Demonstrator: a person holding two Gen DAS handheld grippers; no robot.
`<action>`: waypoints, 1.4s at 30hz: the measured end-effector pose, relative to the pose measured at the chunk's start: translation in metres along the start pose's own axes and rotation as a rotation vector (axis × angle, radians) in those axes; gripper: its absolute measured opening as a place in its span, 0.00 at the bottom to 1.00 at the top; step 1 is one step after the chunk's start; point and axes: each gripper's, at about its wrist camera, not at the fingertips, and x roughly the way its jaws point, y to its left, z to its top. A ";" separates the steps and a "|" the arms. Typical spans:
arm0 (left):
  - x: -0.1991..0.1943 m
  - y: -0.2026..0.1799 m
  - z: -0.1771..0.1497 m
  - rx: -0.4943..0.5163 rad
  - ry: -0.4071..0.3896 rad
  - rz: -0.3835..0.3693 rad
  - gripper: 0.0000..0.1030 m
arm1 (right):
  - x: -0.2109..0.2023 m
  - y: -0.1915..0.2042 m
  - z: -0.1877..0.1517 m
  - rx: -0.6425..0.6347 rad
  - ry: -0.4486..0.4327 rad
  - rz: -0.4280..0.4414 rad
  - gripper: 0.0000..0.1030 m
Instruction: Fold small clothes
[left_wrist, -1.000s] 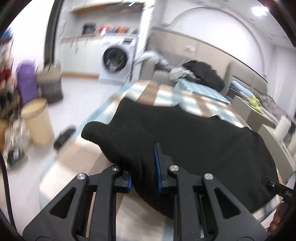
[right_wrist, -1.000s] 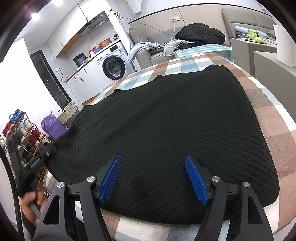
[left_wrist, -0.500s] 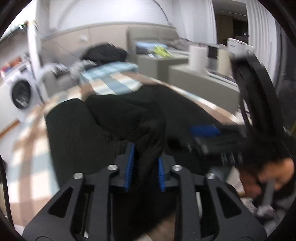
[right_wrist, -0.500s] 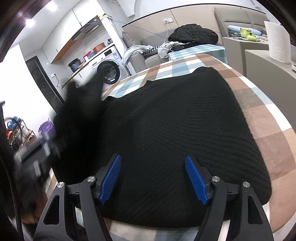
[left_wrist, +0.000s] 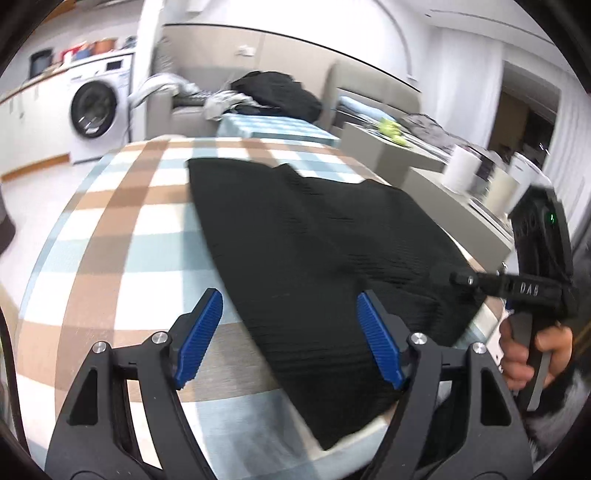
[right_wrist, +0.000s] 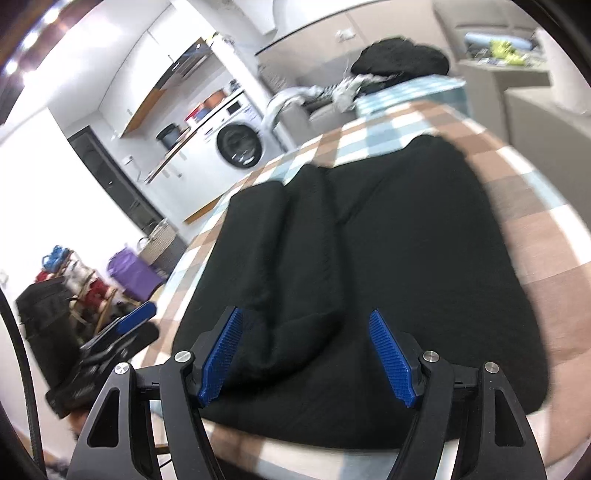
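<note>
Black sweater (left_wrist: 317, 251) flat on checked tablecloth (left_wrist: 122, 229); right claw (left_wrist: 458, 279) handle reads "DAS".

A: Where is there free room?
B: The checked brown-and-blue cloth tabletop (left_wrist: 122, 229) lies bare left of the black knitted garment (left_wrist: 314, 251).
A: Any obstacles?
B: The right claw (left_wrist: 461, 278) reaches over the garment's right edge; grey cabinets (left_wrist: 454, 199) stand beyond.

Matt black ribbed knit garment (left_wrist: 317, 236) on a seemingly smooth checked tablecloth (left_wrist: 122, 229).
</note>
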 end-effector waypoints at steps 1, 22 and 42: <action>0.004 0.006 0.000 -0.011 0.003 0.003 0.71 | 0.009 0.001 0.000 0.006 0.018 0.004 0.71; 0.040 -0.011 -0.019 0.039 0.112 -0.032 0.71 | 0.000 0.007 -0.013 -0.004 0.079 -0.083 0.13; 0.053 -0.028 -0.037 0.105 0.211 -0.069 0.72 | 0.066 0.040 0.015 -0.102 0.162 -0.056 0.38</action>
